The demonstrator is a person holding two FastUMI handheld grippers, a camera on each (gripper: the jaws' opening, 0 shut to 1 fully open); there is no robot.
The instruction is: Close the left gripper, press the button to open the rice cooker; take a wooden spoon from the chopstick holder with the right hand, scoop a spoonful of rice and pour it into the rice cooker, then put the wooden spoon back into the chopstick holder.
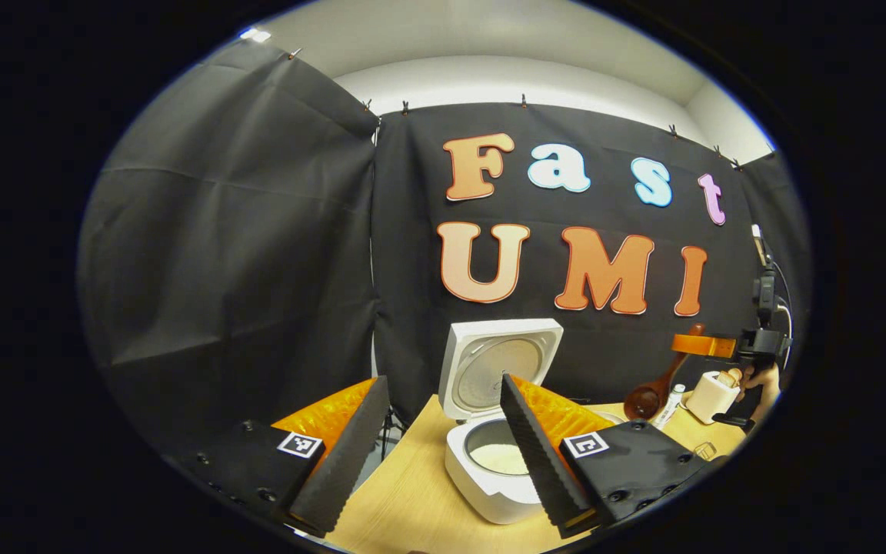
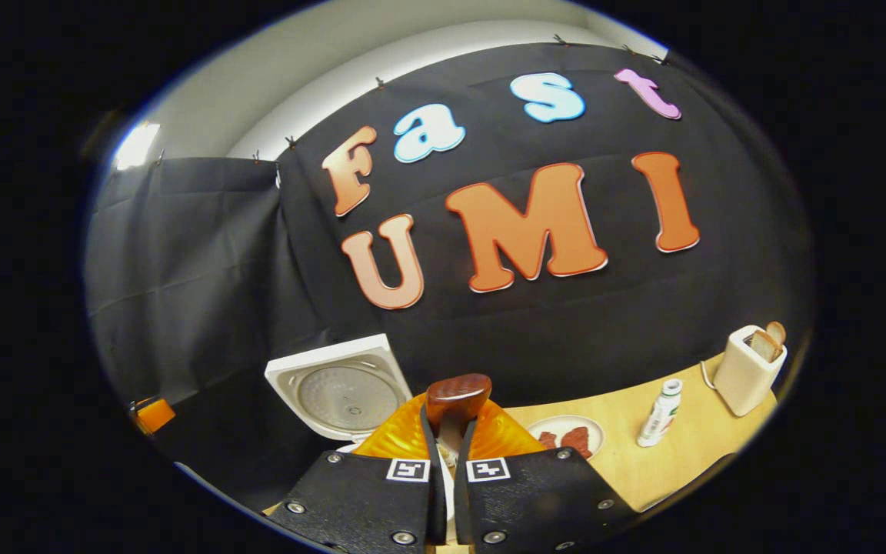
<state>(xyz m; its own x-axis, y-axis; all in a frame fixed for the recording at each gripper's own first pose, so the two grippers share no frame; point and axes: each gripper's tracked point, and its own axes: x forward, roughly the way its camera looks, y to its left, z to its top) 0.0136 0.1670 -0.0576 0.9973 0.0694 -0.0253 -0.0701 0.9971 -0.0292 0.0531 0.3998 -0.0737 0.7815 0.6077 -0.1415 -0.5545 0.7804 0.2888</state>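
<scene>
Right gripper (image 2: 447,454) fingers pinch wooden spoon (image 2: 457,400), left gripper (image 1: 443,454) spread, rice cooker (image 1: 489,462) open; next: return spoon to holder, probably.

Rice cooker (image 1: 489,462): white body, white lid (image 1: 498,368), pale ribbed inner plate; rice (image 1: 501,459) inside off-white. Spoon (image 1: 652,392): glossy reddish-brown wood. Surface (image 1: 412,492): light wood grain. Toaster (image 2: 747,369): cream, brown toast in the slot. Bottle (image 2: 660,413): white with a green band. Plate (image 2: 566,435): white, red-brown pieces on it.
</scene>
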